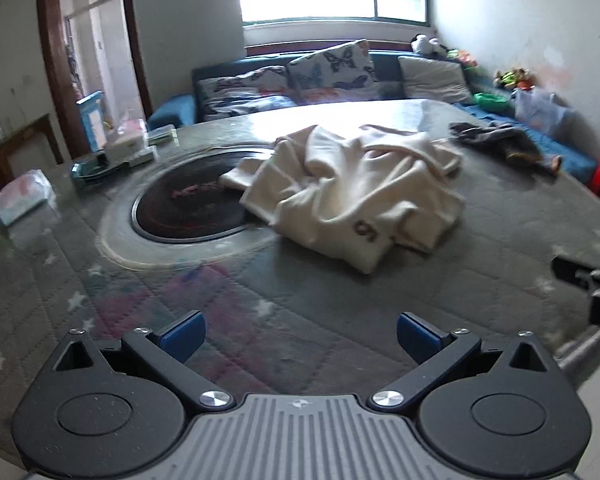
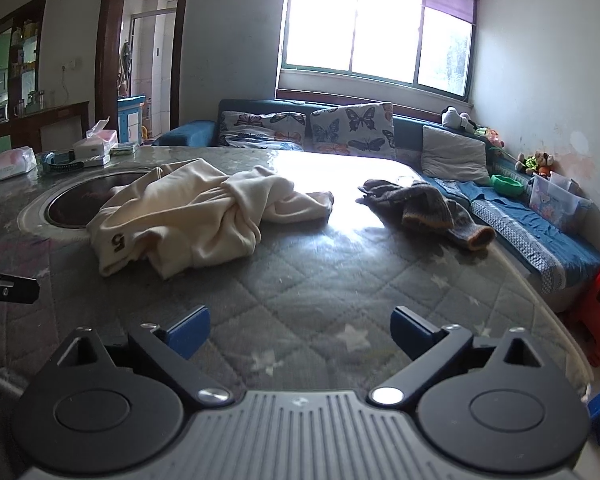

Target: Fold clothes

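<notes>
- We hold our left gripper (image 1: 300,338) low over the near edge of the table (image 1: 340,312), its blue-tipped fingers spread wide with nothing between them, only quilted cover showing in the gap.
- Our right gripper (image 2: 300,334) hangs just the same at the near edge, jaws wide apart and empty; each tool shows at the side of the other's view, so we judge they sit side by side, both facing the clothes.
- The cream garment (image 1: 352,196) lies in a rumpled heap about the middle of the table, bunched and creased, one part draped over the rim of the dark round inset (image 1: 188,208). A "5" mark shows on its near hem. It is not folded as it lies.
- A second piece, the grey knitted garment (image 2: 424,204), lies crumpled toward the far right edge, well apart from the cream one, a cuff trailing toward the sofa (image 2: 520,216) beyond.
- Boxes and a tissue pack (image 2: 12,164) keep to the far left corner, which leaves the middle free for spreading cloth.
- We judge the open jaws and the stand-off suit either a reach for the heap or a pause after letting it go; the pictures do not settle which.
</notes>
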### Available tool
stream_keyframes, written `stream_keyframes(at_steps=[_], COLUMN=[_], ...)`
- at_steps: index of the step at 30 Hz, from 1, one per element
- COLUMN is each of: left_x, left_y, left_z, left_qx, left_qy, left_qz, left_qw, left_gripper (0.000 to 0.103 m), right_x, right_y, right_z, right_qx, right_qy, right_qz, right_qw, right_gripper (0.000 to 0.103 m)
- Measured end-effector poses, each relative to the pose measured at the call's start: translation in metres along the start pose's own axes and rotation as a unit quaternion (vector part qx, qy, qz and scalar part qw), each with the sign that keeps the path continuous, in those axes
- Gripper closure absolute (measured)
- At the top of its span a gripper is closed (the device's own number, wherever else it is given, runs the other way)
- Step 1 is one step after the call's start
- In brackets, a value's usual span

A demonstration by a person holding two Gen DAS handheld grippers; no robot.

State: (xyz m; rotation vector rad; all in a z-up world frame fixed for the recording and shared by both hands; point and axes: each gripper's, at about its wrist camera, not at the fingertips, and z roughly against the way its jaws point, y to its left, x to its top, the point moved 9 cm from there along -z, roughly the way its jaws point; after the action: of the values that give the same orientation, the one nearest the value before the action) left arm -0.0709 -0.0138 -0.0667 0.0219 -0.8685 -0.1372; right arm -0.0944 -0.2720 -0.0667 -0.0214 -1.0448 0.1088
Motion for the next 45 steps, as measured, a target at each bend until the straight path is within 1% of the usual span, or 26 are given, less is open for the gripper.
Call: stream_keyframes(at_steps=[5,9,12,14,16,18,22,27,31,37,41,45], left_x=[0.008,0.013,0.015,0.017,0.021,0.027,0.038,0.046,0.055,0.072,0.079,0.085], left_y=[-0.009,-0.015,-0.017,-0.019,-0.019,-0.019,-0.018,-0.016,-0.01,-0.001,0.002,0.007], left_z=[0.007,0.006,0.001,-0.003,-0.005,-0.008,-0.016,-0.028,-0.034,-0.044,-0.054,-0.065], left_qx=[-0.012,-0.031,-0.031,-0.025,-0.015,-0.013,-0.014,-0.026,-0.018,-0.023,-0.03,-0.033], left_qy=[-0.008,-0.006,0.002,0.006,0.006,0.005,0.009,0.021,0.012,0.014,0.024,0.036], left_qz=[-0.009,-0.006,-0.006,-0.018,-0.031,-0.039,-0.036,-0.031,-0.031,-0.028,-0.024,-0.02], left_qw=[0.9999,0.9995,0.9995,0.9995,0.9994,0.9992,0.9992,0.999,0.9993,0.9993,0.999,0.9986], left_gripper=[0.0,0.0,0.0,0.0,0.0,0.0,0.0,0.0,0.0,0.0,0.0,0.0], right_x=[0.001,0.004,0.005,0.005,0.007,0.01,0.019,0.029,0.037,0.047,0.053,0.064], right_y=[-0.005,-0.006,-0.003,-0.002,-0.001,0.0,0.003,0.007,0.01,0.015,0.019,0.022], right_z=[0.008,0.005,0.002,0.0,-0.003,-0.007,-0.015,-0.024,-0.034,-0.05,-0.059,-0.068], right_qx=[-0.002,0.002,0.006,0.011,0.018,0.022,0.026,0.032,0.036,0.04,0.042,0.053], right_qy=[-0.007,-0.006,-0.002,0.001,0.006,0.01,0.014,0.019,0.028,0.04,0.048,0.051], right_qz=[0.0,-0.001,0.008,0.01,0.01,0.011,0.02,0.027,0.028,0.036,0.048,0.056], right_qw=[1.0,1.0,1.0,1.0,1.0,1.0,0.999,0.999,0.999,0.998,0.997,0.996], right_gripper=[0.006,0.01,0.011,0.012,0.016,0.017,0.018,0.019,0.022,0.024,0.025,0.026])
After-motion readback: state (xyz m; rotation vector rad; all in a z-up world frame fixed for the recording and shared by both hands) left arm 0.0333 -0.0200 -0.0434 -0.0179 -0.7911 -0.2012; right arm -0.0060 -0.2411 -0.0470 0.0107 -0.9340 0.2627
